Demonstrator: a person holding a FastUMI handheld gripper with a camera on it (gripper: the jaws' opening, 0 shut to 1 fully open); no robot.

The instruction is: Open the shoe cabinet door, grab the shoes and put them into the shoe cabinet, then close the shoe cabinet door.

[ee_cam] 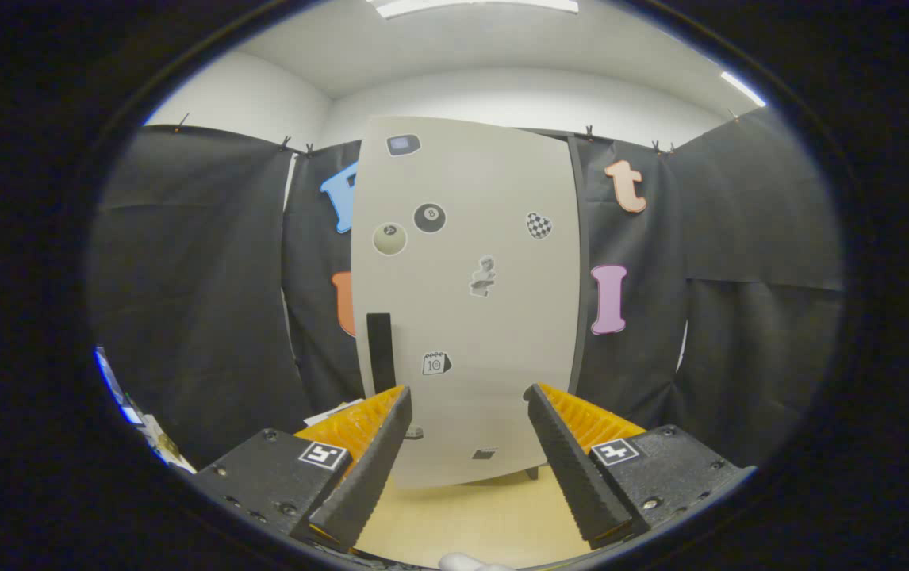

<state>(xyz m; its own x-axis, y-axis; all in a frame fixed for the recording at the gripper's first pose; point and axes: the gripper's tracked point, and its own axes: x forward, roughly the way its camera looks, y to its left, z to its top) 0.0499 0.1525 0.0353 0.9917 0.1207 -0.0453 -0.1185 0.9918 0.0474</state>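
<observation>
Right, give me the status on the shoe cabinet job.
Done: nothing that shows; the cabinet door looks shut. In hand: the gripper is open and empty, facing the door, with the dark handle just beyond its left finger. Left: pull the door open, fetch the shoes, put them inside, close the door.

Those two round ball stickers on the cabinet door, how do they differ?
The dark ball sticker is black with a pale spot in its middle; the pale ball sticker is cream with a darker spot. The dark one sits slightly higher on the cabinet door and farther from the black handle side edge; the pale one sits lower, above the handle. Both are round, similar in size, and well beyond the open gripper.
</observation>
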